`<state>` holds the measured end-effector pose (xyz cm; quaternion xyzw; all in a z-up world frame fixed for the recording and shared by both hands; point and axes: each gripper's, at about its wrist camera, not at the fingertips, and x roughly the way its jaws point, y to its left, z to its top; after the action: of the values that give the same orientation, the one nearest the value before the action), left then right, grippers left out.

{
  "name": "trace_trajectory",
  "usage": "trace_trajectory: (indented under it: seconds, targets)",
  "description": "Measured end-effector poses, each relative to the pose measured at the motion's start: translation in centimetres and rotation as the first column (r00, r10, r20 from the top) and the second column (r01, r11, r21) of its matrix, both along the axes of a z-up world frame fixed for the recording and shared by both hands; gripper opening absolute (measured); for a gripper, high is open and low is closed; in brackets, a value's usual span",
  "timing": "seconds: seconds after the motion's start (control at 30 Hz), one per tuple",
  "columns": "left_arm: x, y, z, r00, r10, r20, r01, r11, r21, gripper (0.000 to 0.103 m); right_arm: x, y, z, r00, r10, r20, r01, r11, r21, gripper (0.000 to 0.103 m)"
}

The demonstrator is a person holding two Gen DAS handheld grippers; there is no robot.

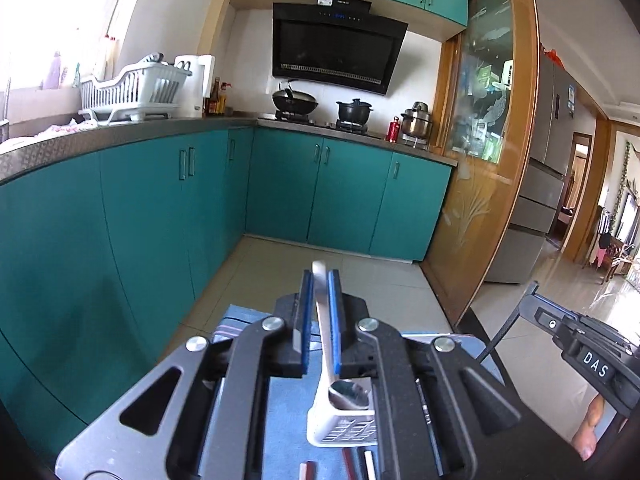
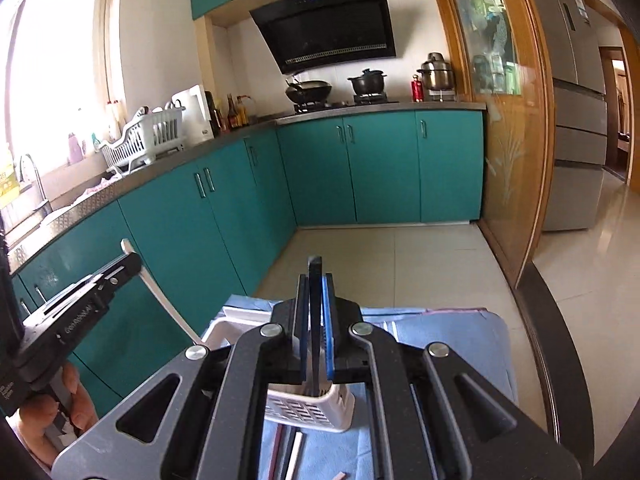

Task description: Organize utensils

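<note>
Left wrist view: the left gripper point(image 1: 320, 320) holds a metal spoon point(image 1: 326, 344) by its handle, jaws narrow around it, the bowl hanging just over the mouth of the white utensil basket point(image 1: 342, 426). The basket stands on a blue cloth point(image 1: 280, 432) spread over the worktop point(image 1: 532, 436), with loose chopsticks point(image 1: 362, 462) lying in front of it. To the right, the right gripper point(image 2: 316, 312) pinches a dark flat handle point(image 2: 315, 320), whose lower end is lost behind the basket rim, so I cannot tell what utensil it is. To do this well, I judge each piece should be lowered well inside the basket before the jaws spread. Going one at a time should keep the two handles from knocking together, and the light basket from tipping.
</note>
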<state>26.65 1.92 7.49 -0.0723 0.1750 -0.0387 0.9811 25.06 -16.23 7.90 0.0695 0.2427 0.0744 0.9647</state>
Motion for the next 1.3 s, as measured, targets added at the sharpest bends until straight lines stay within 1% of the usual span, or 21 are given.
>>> trace_trajectory:
  seconds: [0.03,0.07,0.1,0.13,0.2,0.23,0.33,0.37,0.43,0.5,0.57,0.6,0.63,0.7,0.73,0.8,0.9,1.1,1.13,1.2,1.3]
  targets:
    - [-0.4,0.0,-0.1,1.000,0.002,0.004,-0.002,1.000,0.003,0.019,-0.3,-0.1,-0.1,1.000,-0.011,-0.002,0.010,1.000,-0.003,0.023]
    - [-0.7,0.2,-0.2,1.000,0.005,0.010,-0.005,1.000,0.004,0.027,-0.6,-0.3,-0.1,1.000,-0.018,0.001,0.018,1.000,-0.001,0.030]
    - [-1.2,0.4,-0.1,1.000,0.006,0.019,-0.006,1.000,0.002,0.032,-1.0,-0.3,-0.1,1.000,-0.022,0.007,0.022,1.000,0.001,0.041]
    - [-1.8,0.6,-0.1,1.000,0.006,0.028,-0.006,1.000,0.000,0.034,-1.4,-0.5,-0.1,1.000,-0.026,0.016,0.026,1.000,0.002,0.045]
    - [-3.0,1.2,0.0,0.999,0.014,0.031,-0.014,1.000,-0.007,0.044,-2.5,-1.0,-0.1,0.999,-0.041,0.032,0.042,0.999,-0.006,0.047]
    - [-3.5,1.5,0.0,0.999,0.023,0.034,-0.022,1.000,-0.012,0.047,-3.4,-1.4,0.0,0.998,-0.052,0.040,0.053,0.999,-0.005,0.050]
    - [-6.4,2.9,-0.1,0.996,0.075,0.043,-0.075,0.997,-0.011,0.058,-6.3,-3.2,-0.2,0.994,-0.094,0.052,0.093,0.996,0.017,0.057]
    - [-7.5,3.4,-0.5,0.994,0.103,0.039,-0.103,0.995,0.000,0.064,-7.2,-3.8,-0.5,0.993,-0.108,0.051,0.107,0.994,0.021,0.059]
    - [-9.2,4.4,-2.1,0.987,0.160,-0.011,-0.159,0.986,0.039,0.068,-9.3,-5.2,-2.0,0.989,-0.144,0.021,0.144,0.989,0.028,0.063]
    - [-9.8,5.5,-5.3,0.973,0.190,-0.134,-0.183,0.981,0.058,0.068,-9.9,-6.2,-4.5,0.984,-0.166,-0.064,0.167,0.986,0.021,0.063]
    - [-9.5,6.1,-8.6,0.946,0.178,-0.269,-0.172,0.984,0.048,0.068,-9.3,-6.6,-8.1,0.962,-0.178,-0.206,0.185,0.983,0.016,0.063]
    - [-9.3,6.3,-10.4,0.927,0.163,-0.337,-0.160,0.986,0.038,0.068,-8.8,-6.7,-10.4,0.946,-0.163,-0.282,0.177,0.984,0.026,0.063]
    - [-9.2,6.3,-12.5,0.905,0.145,-0.400,-0.146,0.989,0.028,0.068,-8.2,-6.4,-13.2,0.917,-0.138,-0.374,0.166,0.985,0.045,0.063]
    - [-9.4,5.5,-15.6,0.866,0.121,-0.486,-0.109,0.993,0.053,0.068,-7.5,-5.7,-16.5,0.871,-0.115,-0.477,0.160,0.986,0.054,0.063]
    - [-9.5,5.0,-16.2,0.858,0.115,-0.500,-0.094,0.993,0.066,0.068,-7.2,-4.8,-18.1,0.852,-0.090,-0.516,0.139,0.989,0.058,0.062]
    - [-10.0,3.7,-17.4,0.848,0.081,-0.524,-0.038,0.995,0.094,0.068,-6.5,-3.0,-19.1,0.840,-0.063,-0.539,0.102,0.994,0.043,0.059]
    - [-10.5,2.1,-17.9,0.847,0.041,-0.529,0.032,0.991,0.128,0.068,-5.3,-0.6,-19.4,0.843,-0.038,-0.536,0.056,0.998,0.018,0.056]
    - [-10.9,0.8,-18.2,0.839,-0.010,-0.543,0.094,0.987,0.128,0.067,-3.0,3.2,-20.5,0.822,-0.027,-0.569,-0.002,0.999,-0.049,0.052]
    - [-11.0,0.8,-18.2,0.836,-0.014,-0.549,0.101,0.986,0.129,0.065,-3.0,3.4,-20.5,0.824,-0.037,-0.565,-0.003,0.998,-0.070,0.051]
    - [-11.1,0.8,-18.5,0.826,-0.014,-0.564,0.103,0.987,0.127,0.051,-3.0,4.3,-20.5,0.829,-0.054,-0.557,-0.017,0.992,-0.122,0.050]
    - [-10.7,0.8,-19.6,0.807,-0.001,-0.591,0.099,0.986,0.133,0.047,-3.4,4.8,-20.5,0.832,-0.052,-0.552,-0.033,0.989,-0.143,0.047]
